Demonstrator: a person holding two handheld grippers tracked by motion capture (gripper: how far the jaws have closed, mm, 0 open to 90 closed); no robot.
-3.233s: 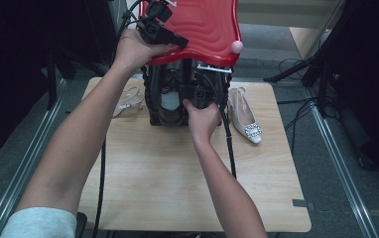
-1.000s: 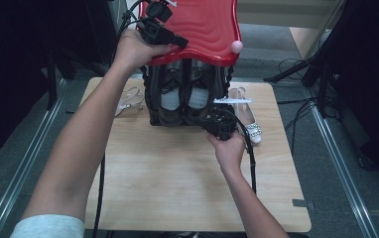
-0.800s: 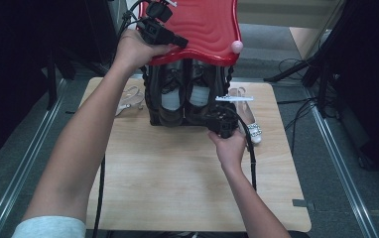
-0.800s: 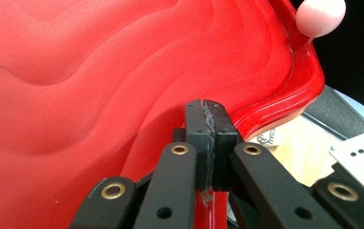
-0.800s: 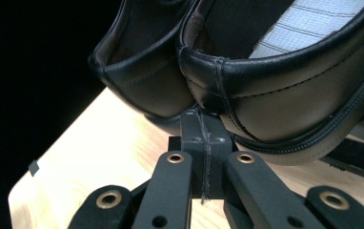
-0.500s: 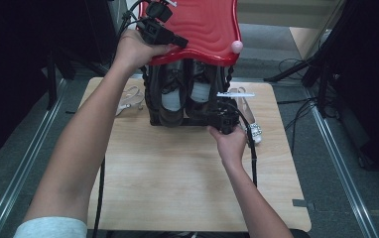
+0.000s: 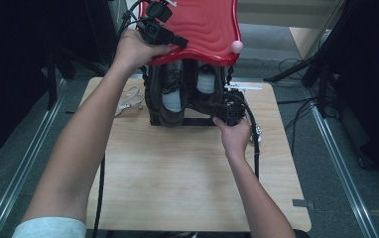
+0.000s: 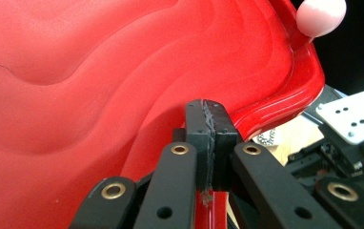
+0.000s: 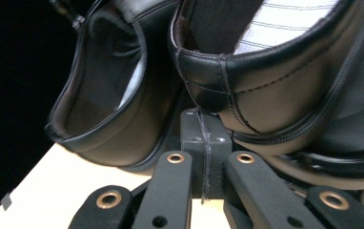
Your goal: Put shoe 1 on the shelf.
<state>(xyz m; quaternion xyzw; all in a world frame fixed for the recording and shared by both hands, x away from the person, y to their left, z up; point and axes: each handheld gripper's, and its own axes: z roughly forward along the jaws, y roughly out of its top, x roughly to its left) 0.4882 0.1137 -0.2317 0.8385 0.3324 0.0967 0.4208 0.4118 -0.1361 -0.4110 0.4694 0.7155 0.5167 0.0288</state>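
Two hand-held grippers at work: left clenched on red lid to lift it, right clenched, empty, nudging black shoes inward.

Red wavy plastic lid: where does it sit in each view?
High view: the red wavy plastic lid is at top centre, above the black leather shoes.
Left gripper view: the lid covers the left and centre, behind the shut fingers.
Right gripper view: not in it.
Shared landmark: the pink round knob at the lid's corner.
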